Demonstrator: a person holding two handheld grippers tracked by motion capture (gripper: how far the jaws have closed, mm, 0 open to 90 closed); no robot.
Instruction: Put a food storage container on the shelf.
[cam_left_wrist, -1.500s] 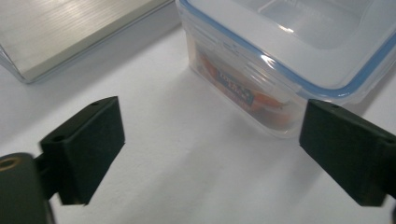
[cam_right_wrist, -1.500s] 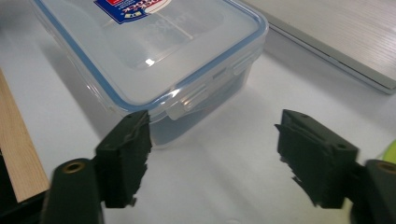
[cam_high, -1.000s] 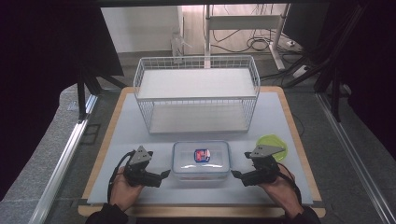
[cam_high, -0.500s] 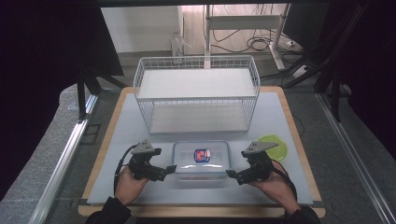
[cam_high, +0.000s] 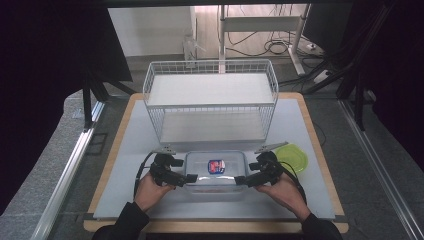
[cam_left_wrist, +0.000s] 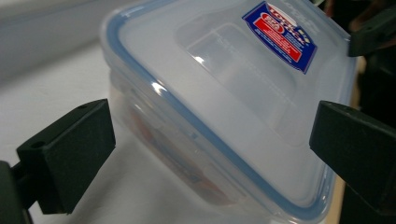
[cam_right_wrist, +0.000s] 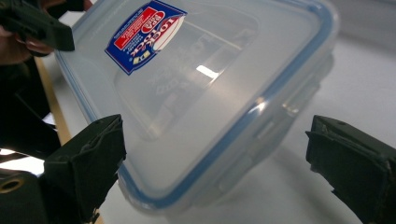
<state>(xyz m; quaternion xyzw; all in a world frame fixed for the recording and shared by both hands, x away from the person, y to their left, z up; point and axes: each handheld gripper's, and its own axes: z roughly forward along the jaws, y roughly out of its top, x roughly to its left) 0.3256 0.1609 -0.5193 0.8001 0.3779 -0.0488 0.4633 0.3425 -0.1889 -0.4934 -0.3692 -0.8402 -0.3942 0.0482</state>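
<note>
Left gripper (cam_high: 186, 177), lower centre-left of the high view: jaws spread wide, one to each side of the container's near-left corner, pads clear of the plastic. In the left gripper view the clear lidded container (cam_left_wrist: 224, 107) sits between the two black jaws, untouched.

Right gripper (cam_high: 241, 180), lower centre-right: jaws have just been opening and now stand wide, with the container's corner between them and gaps on both sides in the right gripper view.

Container (cam_high: 216, 169) rests on the grey mat (cam_high: 125, 150), lower centre, blue-and-red label (cam_high: 216, 165) on its blue-rimmed lid. Green lid (cam_high: 292, 158) lies just right of the right gripper. White wire basket (cam_high: 210, 100) stands behind the container, mid-frame.
</note>
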